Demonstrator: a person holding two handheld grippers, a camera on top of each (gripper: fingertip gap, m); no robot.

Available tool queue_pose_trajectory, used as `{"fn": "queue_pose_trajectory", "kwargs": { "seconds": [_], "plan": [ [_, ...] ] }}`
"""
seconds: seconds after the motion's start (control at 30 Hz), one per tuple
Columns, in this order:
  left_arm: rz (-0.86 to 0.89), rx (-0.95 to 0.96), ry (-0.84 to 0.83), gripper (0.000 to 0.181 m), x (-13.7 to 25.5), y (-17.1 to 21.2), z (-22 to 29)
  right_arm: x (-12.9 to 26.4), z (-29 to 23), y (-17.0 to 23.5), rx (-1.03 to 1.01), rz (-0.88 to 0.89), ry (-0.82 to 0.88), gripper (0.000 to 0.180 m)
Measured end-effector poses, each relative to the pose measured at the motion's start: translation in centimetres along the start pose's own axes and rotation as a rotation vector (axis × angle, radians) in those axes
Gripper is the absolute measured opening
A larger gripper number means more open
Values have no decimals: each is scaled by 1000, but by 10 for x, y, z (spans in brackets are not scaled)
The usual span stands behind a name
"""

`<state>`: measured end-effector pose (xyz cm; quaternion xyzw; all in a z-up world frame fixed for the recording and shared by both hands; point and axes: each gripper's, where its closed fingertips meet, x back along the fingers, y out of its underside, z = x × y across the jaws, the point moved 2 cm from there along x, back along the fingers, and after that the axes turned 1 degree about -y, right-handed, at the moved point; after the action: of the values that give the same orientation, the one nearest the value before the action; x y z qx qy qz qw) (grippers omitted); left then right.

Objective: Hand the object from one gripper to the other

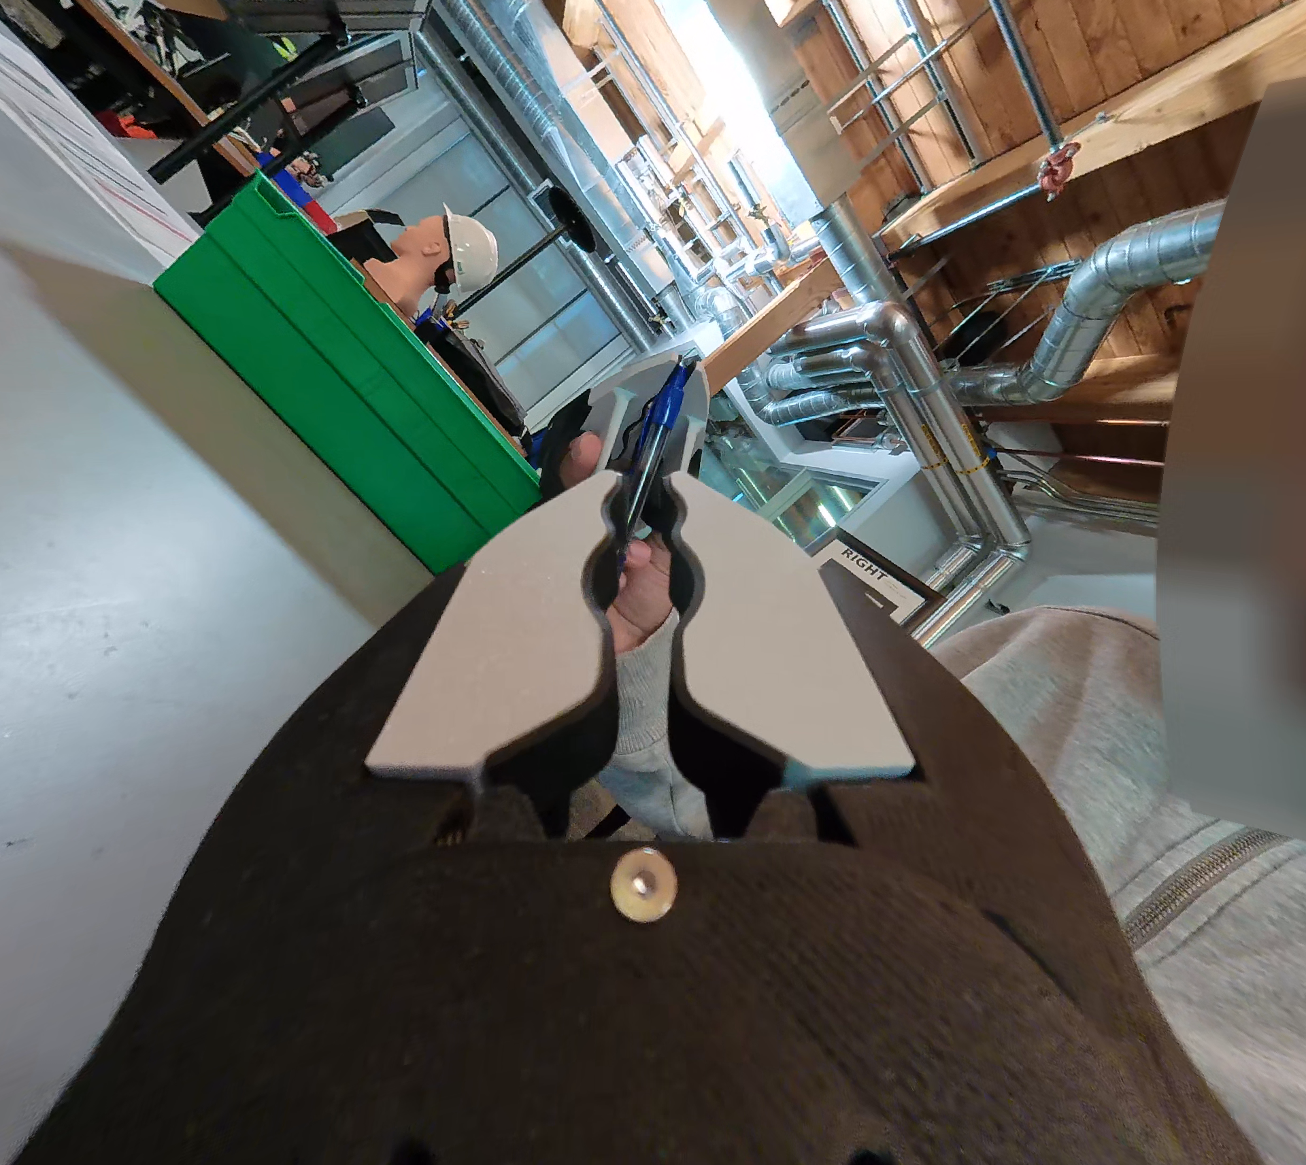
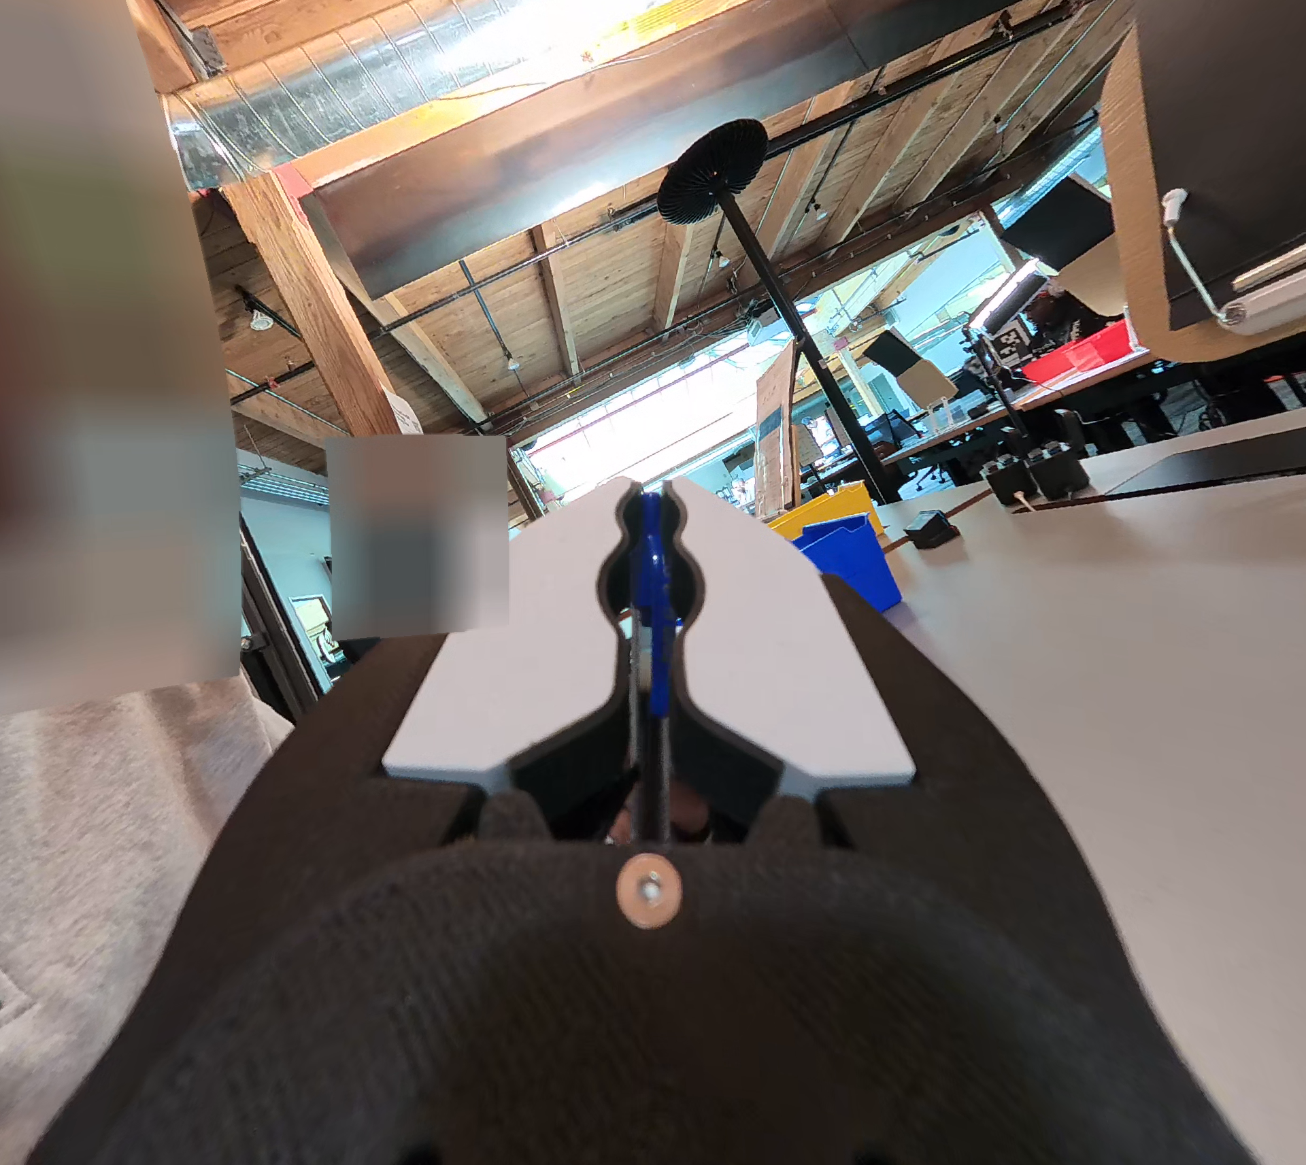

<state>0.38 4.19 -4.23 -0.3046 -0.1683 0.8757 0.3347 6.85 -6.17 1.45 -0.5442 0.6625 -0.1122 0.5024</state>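
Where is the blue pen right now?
The blue pen is clamped in the right gripper; in the left wrist view its lower end reaches between the left gripper tips, above the green bin's near corner.

Beyond the tongs' tips a plank ceiling with a silver duct ran overhead. Right of them lay a pale table with blue and yellow bins. Bright windows glowed straight ahead.

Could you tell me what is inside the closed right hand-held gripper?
A blue pen is clamped inside the right hand-held gripper. Its lower end is hidden beneath the gripper's body.
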Motion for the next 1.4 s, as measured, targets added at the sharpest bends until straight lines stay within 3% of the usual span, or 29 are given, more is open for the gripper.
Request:
{"fn": "queue_pose_trajectory", "kwargs": {
  "seconds": [0.13, 0.3, 0.43, 0.6, 0.7, 1.07, 1.23, 1.4],
  "plan": [
    [-26, 40, -38, 23, -3, 7, -8, 0, -1, 0, -2, 2, -3, 5],
    [-170, 185, -51, 48, -21, 46, -17, 0, -1, -1, -10, 19, -9, 5],
    [-312, 193, -52, 48, -37, 87, -13, -2, -3, 1, -28, 22, -20, 5],
    [-480, -38, -102, 29, -40, 107, -9, -5, -6, 5, -21, -3, -31, 6],
    [-484, -119, -110, 11, -38, 101, -7, -5, -6, 3, -24, 8, -33, 5],
    [-305, -145, -89, 10, -24, 51, -1, 11, 6, -15, -58, 119, 5, 6],
    [-100, -117, -81, 10, -4, 4, 1, 6, 11, -1, -50, 41, 26, 5],
    [-23, -109, -75, 10, 6, -14, 2, 1, 14, 11, -63, -23, 38, 5]
  ]
}}
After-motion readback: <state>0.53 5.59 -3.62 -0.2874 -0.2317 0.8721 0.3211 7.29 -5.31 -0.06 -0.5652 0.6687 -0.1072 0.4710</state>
